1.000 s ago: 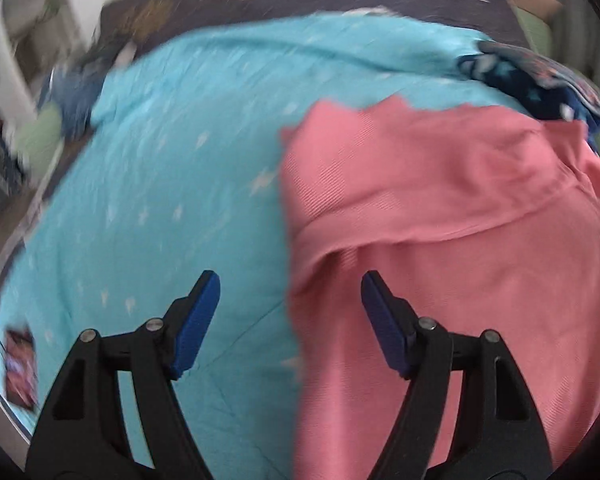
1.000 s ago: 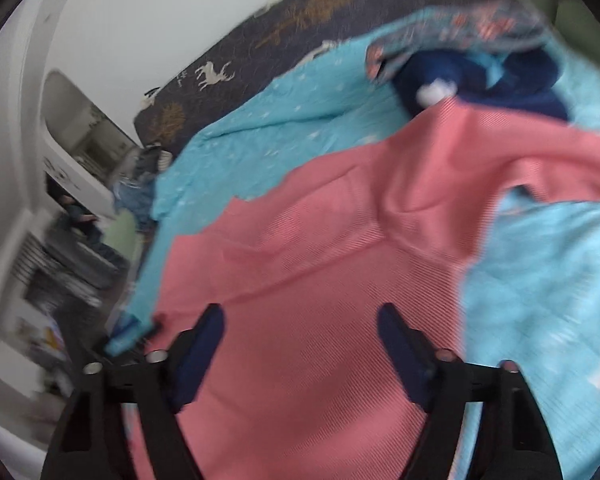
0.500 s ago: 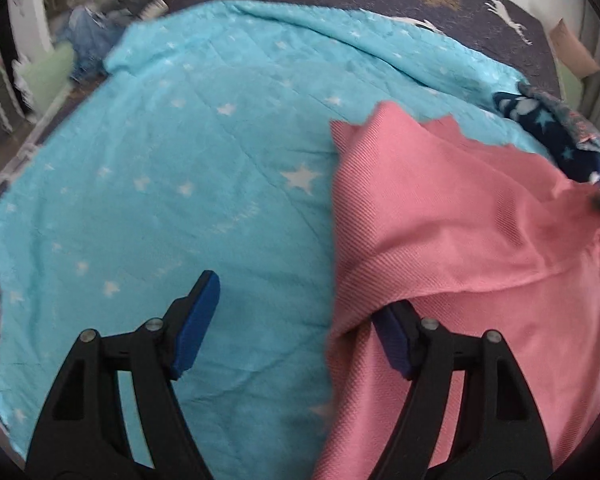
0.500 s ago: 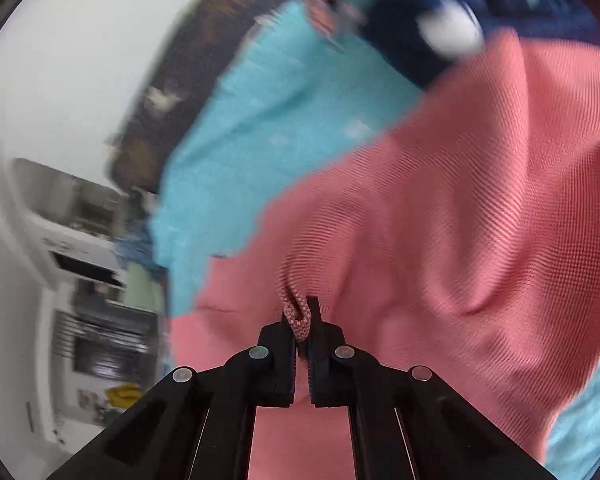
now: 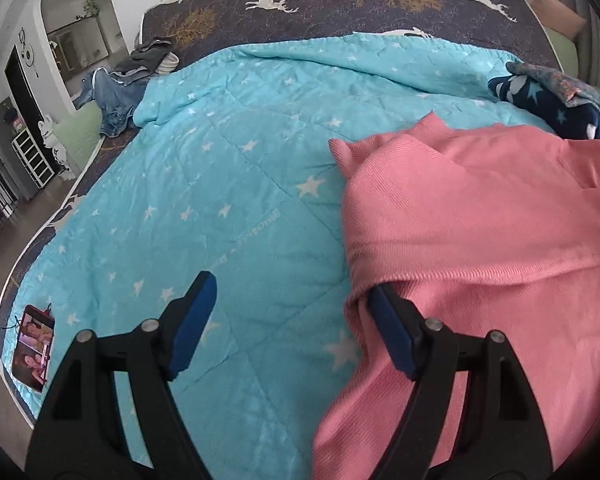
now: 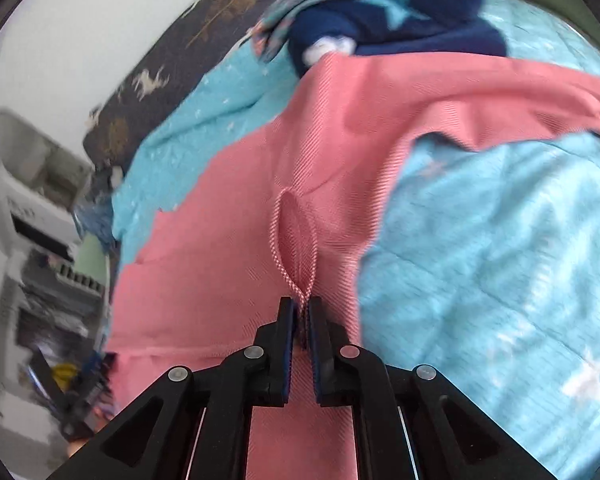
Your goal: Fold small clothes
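A pink ribbed garment [image 5: 480, 216] lies spread on a turquoise star-print quilt [image 5: 228, 184]. My left gripper [image 5: 292, 316] is open at the garment's left edge; its right finger [image 5: 392, 332] is tucked under a fold of the pink cloth, its left finger over bare quilt. In the right wrist view my right gripper [image 6: 303, 312] is shut on a pinched-up fold of the pink garment [image 6: 236, 216], which rises as a small loop just ahead of the tips.
A navy star-print garment [image 5: 552, 108] and a floral cloth [image 5: 572, 84] lie at the quilt's far right. A phone [image 5: 34, 346] lies near the quilt's left corner. Dark clothes [image 5: 148, 56] and a denim piece [image 5: 112, 100] are piled at the far left. Floor and shelves lie beyond the bed's left edge.
My right gripper went from open over the pink garment to shut on a fold of it. My left gripper moved to the garment's left edge and its right finger slid under the cloth.
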The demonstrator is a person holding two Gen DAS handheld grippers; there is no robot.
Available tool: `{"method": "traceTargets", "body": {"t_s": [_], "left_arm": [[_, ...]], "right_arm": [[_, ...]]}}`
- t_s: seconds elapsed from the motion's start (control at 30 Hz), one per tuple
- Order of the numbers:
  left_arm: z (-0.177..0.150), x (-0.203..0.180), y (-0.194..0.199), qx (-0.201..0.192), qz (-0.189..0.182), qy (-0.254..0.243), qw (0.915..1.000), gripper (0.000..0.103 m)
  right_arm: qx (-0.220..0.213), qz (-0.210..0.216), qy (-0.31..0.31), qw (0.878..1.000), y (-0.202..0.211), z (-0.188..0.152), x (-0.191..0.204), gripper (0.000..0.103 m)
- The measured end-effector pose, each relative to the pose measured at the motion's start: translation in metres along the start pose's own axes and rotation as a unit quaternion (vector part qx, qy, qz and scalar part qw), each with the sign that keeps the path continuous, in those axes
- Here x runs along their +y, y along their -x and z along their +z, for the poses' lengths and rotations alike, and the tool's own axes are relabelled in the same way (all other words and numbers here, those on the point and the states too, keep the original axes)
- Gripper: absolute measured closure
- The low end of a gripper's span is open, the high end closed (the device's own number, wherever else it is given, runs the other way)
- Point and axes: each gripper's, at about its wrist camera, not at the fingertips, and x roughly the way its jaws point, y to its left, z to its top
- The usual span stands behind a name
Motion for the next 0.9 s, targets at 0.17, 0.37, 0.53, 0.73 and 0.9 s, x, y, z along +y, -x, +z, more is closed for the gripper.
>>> {"method": "traceTargets", "body": {"t_s": [0.17,0.37,0.53,0.73,0.9], "left_arm": [[-0.004,0.011,0.008,-0.005,-0.014,0.011,0.9998,0.025],[-0.006,0.013,-0.011,0.023,-0.045,0.036,0.9981,0.025],[-0.007,0.022,-0.020,0.041,-0.138,0.078,0.9865,0.069],[-0.006,0.017,-0.023,0.044,-0.193,0.066,0.9779,0.076],[-0.005,0.024,-0.038,0.052,-0.225,0.093,0.9686,0.056]], "right_arm": [[-0.067,-0.050,0.031,0.996,0.036,0.006,0.022,0.091],[-0.032,0.012,0.175,0.984,0.000,0.027,0.122,0.069],[0.090,0.083,0.278,0.953,-0.086,0.032,0.222,0.047],[0.187,0.108,0.345,0.914,-0.184,0.018,0.315,0.044],[0.242,0.068,0.415,0.874,-0.228,-0.009,0.336,0.044]]}}
